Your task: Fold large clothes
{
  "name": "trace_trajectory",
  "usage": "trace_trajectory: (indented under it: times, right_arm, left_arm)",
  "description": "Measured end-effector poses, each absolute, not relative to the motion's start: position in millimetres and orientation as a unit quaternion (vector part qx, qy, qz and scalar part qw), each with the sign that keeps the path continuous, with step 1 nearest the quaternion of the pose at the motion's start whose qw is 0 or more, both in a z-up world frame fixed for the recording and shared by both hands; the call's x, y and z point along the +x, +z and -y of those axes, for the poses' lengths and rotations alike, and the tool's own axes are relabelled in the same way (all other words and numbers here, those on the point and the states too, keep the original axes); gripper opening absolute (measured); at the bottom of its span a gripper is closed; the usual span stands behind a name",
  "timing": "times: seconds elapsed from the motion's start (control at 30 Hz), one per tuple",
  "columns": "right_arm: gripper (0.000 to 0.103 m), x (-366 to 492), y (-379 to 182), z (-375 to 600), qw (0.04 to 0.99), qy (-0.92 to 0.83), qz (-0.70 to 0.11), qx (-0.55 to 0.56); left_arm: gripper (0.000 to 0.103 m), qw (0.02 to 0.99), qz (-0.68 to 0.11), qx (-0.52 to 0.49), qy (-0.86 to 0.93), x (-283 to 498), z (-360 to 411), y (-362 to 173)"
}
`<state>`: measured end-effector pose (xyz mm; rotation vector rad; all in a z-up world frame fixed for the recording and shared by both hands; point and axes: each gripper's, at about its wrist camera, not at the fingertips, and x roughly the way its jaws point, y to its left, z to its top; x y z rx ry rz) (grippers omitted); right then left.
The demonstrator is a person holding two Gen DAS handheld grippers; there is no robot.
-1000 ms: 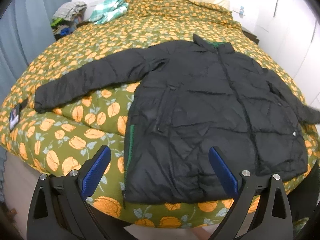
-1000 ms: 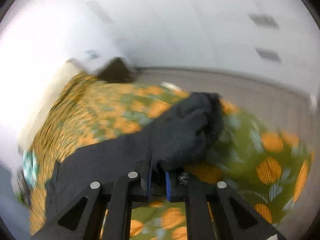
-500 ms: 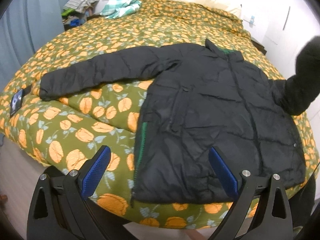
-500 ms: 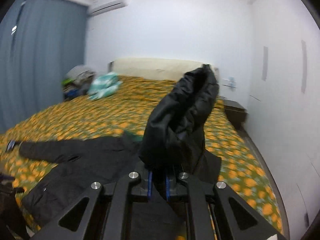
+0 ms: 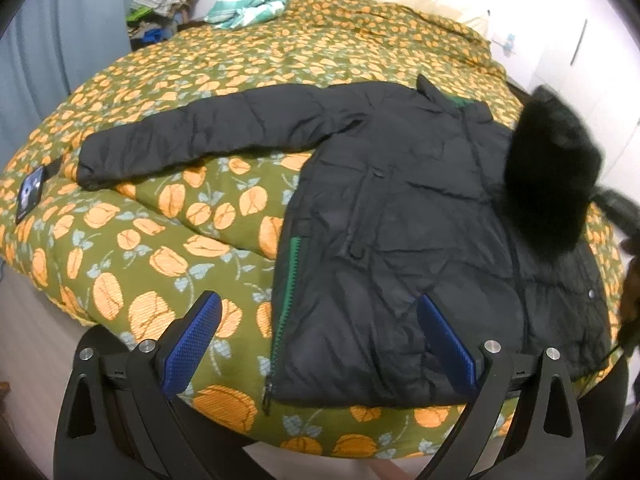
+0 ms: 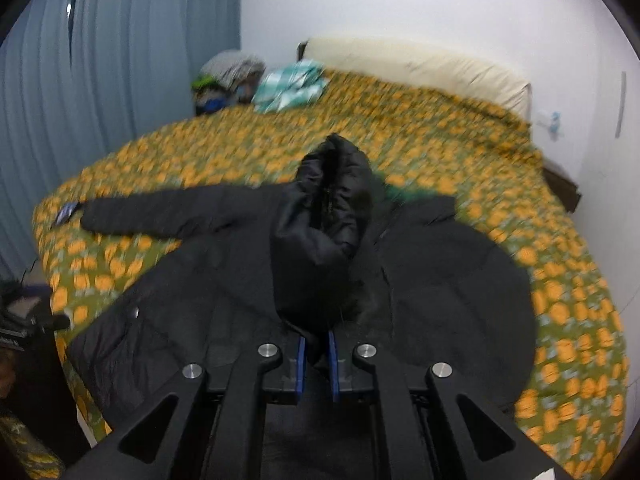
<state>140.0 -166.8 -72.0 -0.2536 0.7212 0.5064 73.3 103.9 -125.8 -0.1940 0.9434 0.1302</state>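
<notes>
A black puffer jacket [image 5: 400, 208] lies face up on the bed, its left sleeve [image 5: 200, 136] stretched out to the left. My left gripper [image 5: 316, 336] is open and empty, hovering over the jacket's bottom hem. My right gripper [image 6: 316, 354] is shut on the jacket's right sleeve [image 6: 324, 236] and holds the cuff up above the jacket's body [image 6: 200, 292]. In the left wrist view that raised sleeve [image 5: 552, 184] shows as a blurred dark mass over the jacket's right side.
The bed has a green quilt with orange flowers [image 5: 168, 240]. A dark phone-like object [image 5: 30, 194] lies near its left edge. A folded green checked cloth [image 5: 248, 4] and a clothes pile [image 5: 164, 4] sit at the far left. Curtains [image 6: 100, 80] hang on the left.
My right gripper has lifted the right sleeve off the bed and swung it left over the jacket's body. My left gripper has stayed open near the hem, drifting slightly left.
</notes>
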Motion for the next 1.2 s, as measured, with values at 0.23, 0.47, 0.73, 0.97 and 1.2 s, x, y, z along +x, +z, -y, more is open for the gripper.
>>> trace_trajectory:
  times: [0.23, 0.47, 0.73, 0.97, 1.2]
  right_arm:
    - [0.092, 116.9, -131.3, 134.8, 0.862, 0.291, -0.404, -0.096]
    - [0.093, 67.4, -113.2, 175.5, 0.887, 0.255, -0.382, -0.04]
    - [0.093, 29.1, -90.9, 220.5, 0.905, 0.213, -0.368, -0.014]
    - [0.093, 24.2, -88.7, 250.3, 0.906, 0.193, -0.375, 0.041]
    - [0.093, 79.6, -60.4, 296.4, 0.929, 0.134, -0.343, 0.025]
  left_arm:
    - [0.098, 0.875, -0.471, -0.113, 0.028, 92.2, -95.3, -129.5]
    - [0.098, 0.836, -0.497, -0.207, -0.101, 132.7, -65.0, -131.7]
    - [0.07, 0.805, -0.565, -0.111, -0.146, 213.5, 38.0, -165.8]
    - [0.009, 0.833, -0.54, -0.045, -0.11, 259.0, 45.6, -136.3]
    - [0.009, 0.89, -0.453, -0.01, -0.04, 339.4, -4.7, -72.0]
